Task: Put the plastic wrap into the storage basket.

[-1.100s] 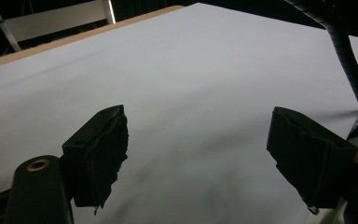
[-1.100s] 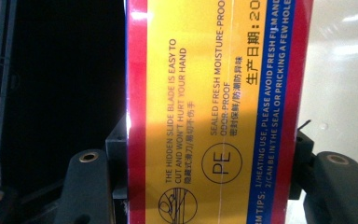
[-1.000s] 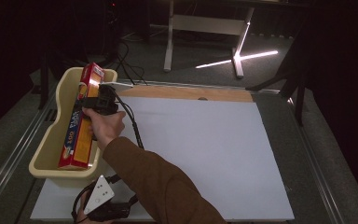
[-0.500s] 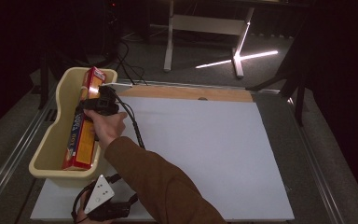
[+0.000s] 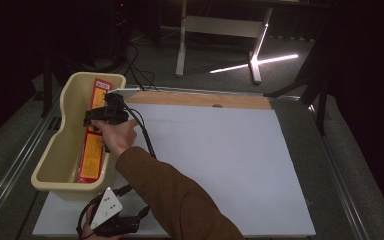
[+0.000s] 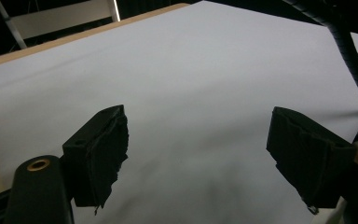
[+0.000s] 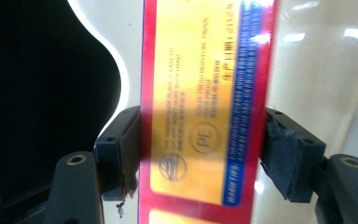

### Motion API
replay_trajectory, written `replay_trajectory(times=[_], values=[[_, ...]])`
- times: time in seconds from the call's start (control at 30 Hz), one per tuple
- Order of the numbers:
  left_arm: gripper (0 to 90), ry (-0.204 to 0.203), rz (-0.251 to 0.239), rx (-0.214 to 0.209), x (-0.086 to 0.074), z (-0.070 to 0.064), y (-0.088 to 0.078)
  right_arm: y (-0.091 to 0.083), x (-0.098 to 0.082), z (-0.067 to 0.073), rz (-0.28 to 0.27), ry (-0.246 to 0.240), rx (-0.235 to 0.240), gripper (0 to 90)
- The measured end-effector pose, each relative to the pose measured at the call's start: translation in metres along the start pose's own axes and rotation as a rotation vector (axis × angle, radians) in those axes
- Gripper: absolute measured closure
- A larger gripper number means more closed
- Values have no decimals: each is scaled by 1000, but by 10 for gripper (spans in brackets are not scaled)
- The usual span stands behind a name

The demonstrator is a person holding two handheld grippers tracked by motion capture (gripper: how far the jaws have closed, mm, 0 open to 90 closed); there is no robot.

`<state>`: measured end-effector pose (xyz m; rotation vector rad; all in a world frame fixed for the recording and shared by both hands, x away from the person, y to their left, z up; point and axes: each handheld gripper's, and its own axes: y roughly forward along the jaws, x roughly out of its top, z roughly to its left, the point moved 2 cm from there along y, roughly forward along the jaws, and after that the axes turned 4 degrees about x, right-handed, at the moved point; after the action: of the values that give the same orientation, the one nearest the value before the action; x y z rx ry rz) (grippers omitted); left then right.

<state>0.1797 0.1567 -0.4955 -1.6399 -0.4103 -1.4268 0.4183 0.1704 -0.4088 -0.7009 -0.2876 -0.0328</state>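
From above, the right gripper [image 5: 105, 113] hangs over the cream tub [image 5: 55, 155] at the table's left edge, and the long red and yellow box [image 5: 92, 152] lies lengthwise inside it, one end leaning up the far wall. The right gripper view brings us close: the box [image 7: 205, 107] sits between the two black jaws, which have just been opening; the pads look to be right at its red edges, and I cannot tell if they press. Small print, a blue strip down one side, a glossy face. The left gripper [image 6: 200, 154] rests low, jaws wide apart over bare white table [image 6: 191, 84]. To the right, the white table [image 5: 220, 150] lies open.
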Motion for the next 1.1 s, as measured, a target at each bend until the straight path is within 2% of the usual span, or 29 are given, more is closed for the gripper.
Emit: replay_trajectory(times=[0.07, 0.13, 0.3, 0.4, 0.43, 0.47, 0.5, 0.53, 0.57, 0.67, 0.7, 0.73, 0.8, 0.83, 0.97, 1.03, 1.1], values=[[206, 1, 0, 1, 0, 0, 0, -3, 0, 3, -6, -21, -7, 330], [206, -1, 0, -1, 0, 0, 0, -9, 2, 9, -18, -47, 17, 357], [206, 1, -1, 3, 0, 0, 1, -18, 5, 12, 7, -83, 15, 369], [206, 4, 1, 2, 0, -1, 1, -24, 3, 9, 60, -141, 16, 369], [206, 4, 2, 2, 0, -1, 1, -26, 3, 9, 62, -160, 19, 376], [206, 6, 3, 2, 0, -1, 1, -28, 2, 8, 75, -172, 44, 377], [206, 6, 3, 2, 0, -1, 1, -28, 2, 8, 75, -172, 44, 377], [206, 12, 6, 4, 1, -1, 1, -31, 0, 6, 101, -203, 64, 384], [206, 13, 5, 5, 1, -1, 1, -33, -1, 4, 99, -222, 66, 384], [206, 12, 3, 10, 1, -1, 1, -41, -3, 0, 88, -293, 45, 387], [205, 12, 3, 10, 1, -1, 1, -41, -3, 0, 88, -293, 45, 387], [205, 11, 3, 11, 1, -1, 1, -45, -4, -2, 81, -314, 32, 389], [205, 10, 3, 11, 1, -1, 1, -53, -6, -6, 72, -373, 21, 390], [206, 11, 2, 11, 1, -1, 1, -56, -7, -7, 67, -386, 22, 390], [205, 12, 0, 10, 2, -1, 2, -73, -14, -17, 39, -500, 59, 373], [205, 13, 2, 15, 2, -1, 2, -80, -17, -24, 36, -505, 87, 368], [205, 7, 3, 18, 1, 0, 2, -88, -20, -34, 30, -508, 95, 368]])
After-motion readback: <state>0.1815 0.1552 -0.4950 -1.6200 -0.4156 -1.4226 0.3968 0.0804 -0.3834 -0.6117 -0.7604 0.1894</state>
